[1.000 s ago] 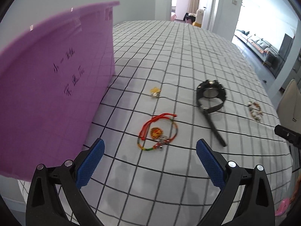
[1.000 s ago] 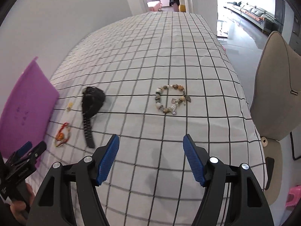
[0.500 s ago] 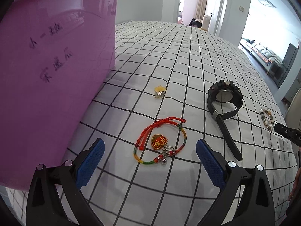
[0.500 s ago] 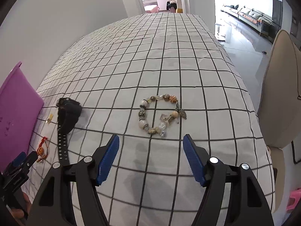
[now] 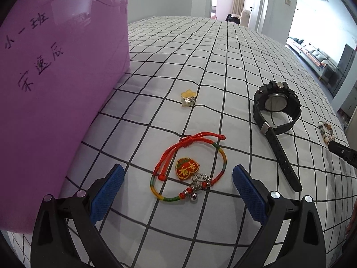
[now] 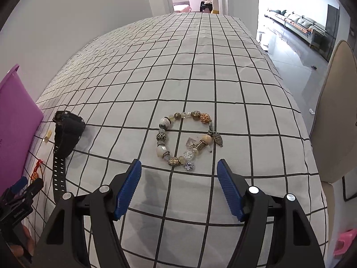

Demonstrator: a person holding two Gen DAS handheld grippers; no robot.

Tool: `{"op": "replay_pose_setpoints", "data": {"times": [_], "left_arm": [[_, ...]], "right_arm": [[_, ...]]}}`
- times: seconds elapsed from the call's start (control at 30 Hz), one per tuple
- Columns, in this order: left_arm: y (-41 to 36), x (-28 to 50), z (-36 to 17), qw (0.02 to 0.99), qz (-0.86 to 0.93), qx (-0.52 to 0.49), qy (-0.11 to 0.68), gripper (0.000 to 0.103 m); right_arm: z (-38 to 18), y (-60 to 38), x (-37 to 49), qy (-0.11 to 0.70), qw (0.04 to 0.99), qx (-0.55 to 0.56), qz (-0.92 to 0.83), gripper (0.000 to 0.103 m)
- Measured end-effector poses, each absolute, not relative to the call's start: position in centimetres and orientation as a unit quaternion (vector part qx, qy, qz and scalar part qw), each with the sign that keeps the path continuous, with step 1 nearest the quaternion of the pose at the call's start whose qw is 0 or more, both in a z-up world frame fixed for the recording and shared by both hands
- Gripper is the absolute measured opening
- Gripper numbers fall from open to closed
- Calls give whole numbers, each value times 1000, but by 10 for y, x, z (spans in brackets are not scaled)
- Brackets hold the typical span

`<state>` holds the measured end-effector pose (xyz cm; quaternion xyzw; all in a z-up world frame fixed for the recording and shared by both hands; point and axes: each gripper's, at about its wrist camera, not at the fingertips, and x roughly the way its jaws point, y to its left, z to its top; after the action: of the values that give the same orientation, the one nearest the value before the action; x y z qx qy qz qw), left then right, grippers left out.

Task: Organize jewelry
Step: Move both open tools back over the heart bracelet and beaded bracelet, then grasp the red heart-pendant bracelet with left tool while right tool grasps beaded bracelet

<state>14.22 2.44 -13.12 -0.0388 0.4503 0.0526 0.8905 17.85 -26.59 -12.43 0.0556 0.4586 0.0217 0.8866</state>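
Observation:
A red and multicoloured cord bracelet (image 5: 189, 169) with a red charm and small bells lies on the checked cloth, just ahead of my open, empty left gripper (image 5: 177, 186). A black watch (image 5: 275, 109) lies to its right and a small gold flower charm (image 5: 188, 97) beyond it. A beaded bracelet (image 6: 186, 141) with an owl charm lies just ahead of my open, empty right gripper (image 6: 179, 184). The watch also shows in the right wrist view (image 6: 65, 134). A purple bin (image 5: 51, 89) stands close on the left.
The checked cloth (image 6: 200, 67) stretches far ahead. A beige chair (image 6: 337, 116) stands off the right edge. The left gripper shows at the lower left of the right wrist view (image 6: 20, 192). The purple bin shows at the left there (image 6: 13, 129).
Both grippers have moved forward and lower. The cord bracelet now sits close between the left fingers, the beaded bracelet close ahead of the right fingers. Both stay open.

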Motion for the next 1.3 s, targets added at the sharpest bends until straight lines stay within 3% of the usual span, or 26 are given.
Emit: {"op": "replay_pose_setpoints", "data": {"times": [1.03,1.13,1.23,1.3], "left_arm": [[19,164,-136,883,52,-24,465,95],[16,160,-135,887,48,-21,460,88],[9,155,-132,891,40,-17,451,73],[3,152,-130,895,30,-12,445,53]], "right_arm": [[-133,-262,206,439,898,-25,22,75],[-132,-259,204,437,899,-29,30,66],[-131,-250,199,431,900,-40,44,49],[-130,-244,197,428,901,-47,53,38]]}}
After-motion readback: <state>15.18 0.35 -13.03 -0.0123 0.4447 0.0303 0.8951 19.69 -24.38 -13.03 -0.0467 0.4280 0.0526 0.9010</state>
